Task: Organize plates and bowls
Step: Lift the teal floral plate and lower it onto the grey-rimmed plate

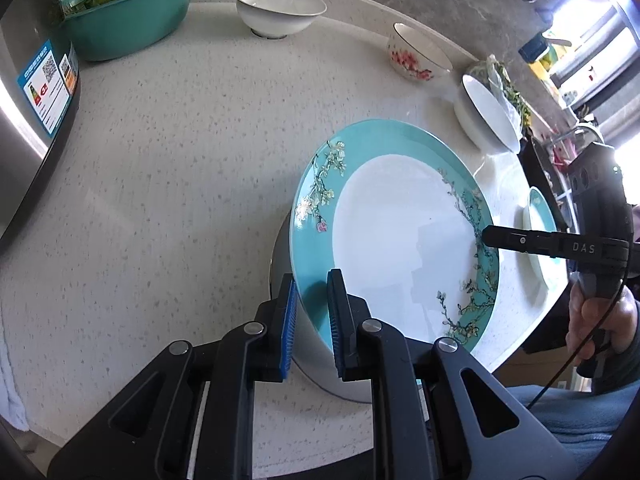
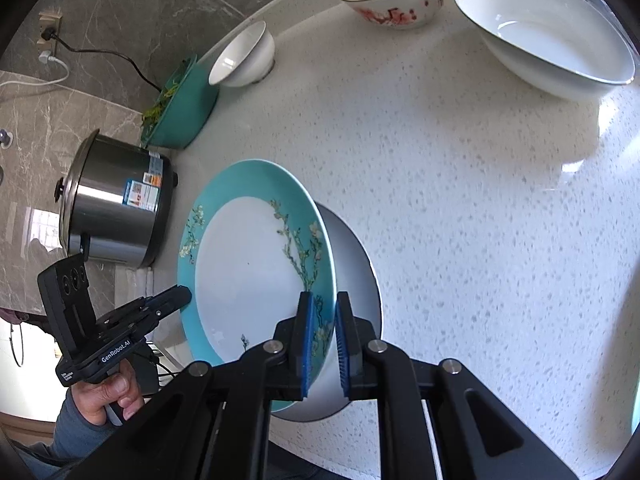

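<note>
1. Teal plate point(image 1: 404, 236) sits clenched at opposite rims by left gripper point(image 1: 314, 320) and right gripper point(image 2: 323, 340) jaws, above the desk point(image 1: 180, 160).
2. Mid-carry, I'd guess; next needs a level set-down, probably onto the other plate point(image 1: 540, 224).

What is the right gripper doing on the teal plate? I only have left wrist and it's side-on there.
Observer: In the right wrist view, the right gripper is shut on the teal plate, with one blue pad on each face of the rim.
Operator: Big white bowl at far right, anything in it?
Observer: The large white bowl is empty inside.
Operator: Steel thing cut off at my left edge?
Observer: It's a round steel cooker standing next to the teal basin of greens.
</note>
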`<action>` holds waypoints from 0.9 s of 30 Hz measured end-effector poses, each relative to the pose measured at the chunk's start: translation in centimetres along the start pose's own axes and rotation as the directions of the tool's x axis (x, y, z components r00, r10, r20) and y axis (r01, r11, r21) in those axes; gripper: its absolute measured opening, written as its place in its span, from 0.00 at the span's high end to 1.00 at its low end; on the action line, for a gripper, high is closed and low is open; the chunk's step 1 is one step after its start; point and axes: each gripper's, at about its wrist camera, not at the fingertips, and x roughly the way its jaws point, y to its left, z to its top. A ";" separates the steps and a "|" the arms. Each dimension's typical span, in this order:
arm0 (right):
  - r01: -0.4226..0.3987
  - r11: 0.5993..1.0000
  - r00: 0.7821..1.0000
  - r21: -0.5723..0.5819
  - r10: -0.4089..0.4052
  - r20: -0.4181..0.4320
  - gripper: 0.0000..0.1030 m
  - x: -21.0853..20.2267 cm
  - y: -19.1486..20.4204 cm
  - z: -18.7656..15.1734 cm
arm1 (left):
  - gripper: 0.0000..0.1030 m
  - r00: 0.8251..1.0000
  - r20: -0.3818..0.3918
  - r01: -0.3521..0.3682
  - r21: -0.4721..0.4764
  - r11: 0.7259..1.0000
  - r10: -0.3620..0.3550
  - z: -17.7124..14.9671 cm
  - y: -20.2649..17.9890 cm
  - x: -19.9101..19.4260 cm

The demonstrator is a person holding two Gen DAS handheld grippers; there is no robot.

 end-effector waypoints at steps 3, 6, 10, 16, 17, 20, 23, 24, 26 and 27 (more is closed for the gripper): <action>0.007 1.000 1.000 -0.001 -0.007 -0.006 0.87 0.2 -0.1 -0.6 | 0.87 1.000 -0.009 -0.005 0.010 1.000 0.005 -0.3 -0.4 0.6; 0.015 1.000 1.000 0.000 -0.015 -0.013 0.87 0.5 -0.4 -1.2 | 0.87 1.000 -0.016 -0.014 0.015 1.000 0.014 -0.9 -0.4 1.2; 0.024 1.000 1.000 -0.005 -0.024 -0.018 0.87 1.0 -0.3 -1.5 | 0.87 0.999 -0.021 -0.031 0.026 0.999 0.031 -1.6 -0.4 1.5; 0.032 0.999 0.999 -0.007 -0.032 -0.017 0.87 1.2 -0.3 -1.6 | 0.87 0.999 -0.029 -0.042 0.038 0.998 0.043 -1.4 -0.4 2.1; 0.035 0.999 0.999 -0.006 -0.035 -0.018 0.87 1.4 -0.1 -1.5 | 0.87 0.998 -0.034 -0.043 0.040 0.998 0.044 -1.1 -0.7 2.6; 0.042 0.999 0.999 -0.004 -0.042 -0.023 0.87 1.8 0.0 -1.6 | 0.87 0.998 -0.047 -0.048 0.042 0.998 0.050 -1.1 -0.9 3.3; 0.051 0.999 0.998 -0.004 -0.051 -0.027 0.87 2.1 -0.1 -1.6 | 0.87 0.998 -0.047 -0.049 0.044 0.998 0.051 -0.9 -1.1 3.7; 0.053 0.999 0.998 -0.007 -0.053 -0.026 0.87 2.1 0.0 -1.6 | 0.87 0.998 -0.046 -0.048 0.043 0.998 0.050 -0.8 -1.1 3.8; 0.063 0.998 0.998 -0.020 -0.063 -0.025 0.86 2.2 0.3 -1.6 | 0.86 0.997 -0.050 -0.050 0.043 0.998 0.052 -0.6 -1.1 3.9; 0.072 0.997 0.997 -0.035 -0.073 -0.027 0.85 2.3 0.5 -1.6 | 0.86 0.997 -0.052 -0.053 0.044 0.998 0.056 -0.6 -1.1 3.9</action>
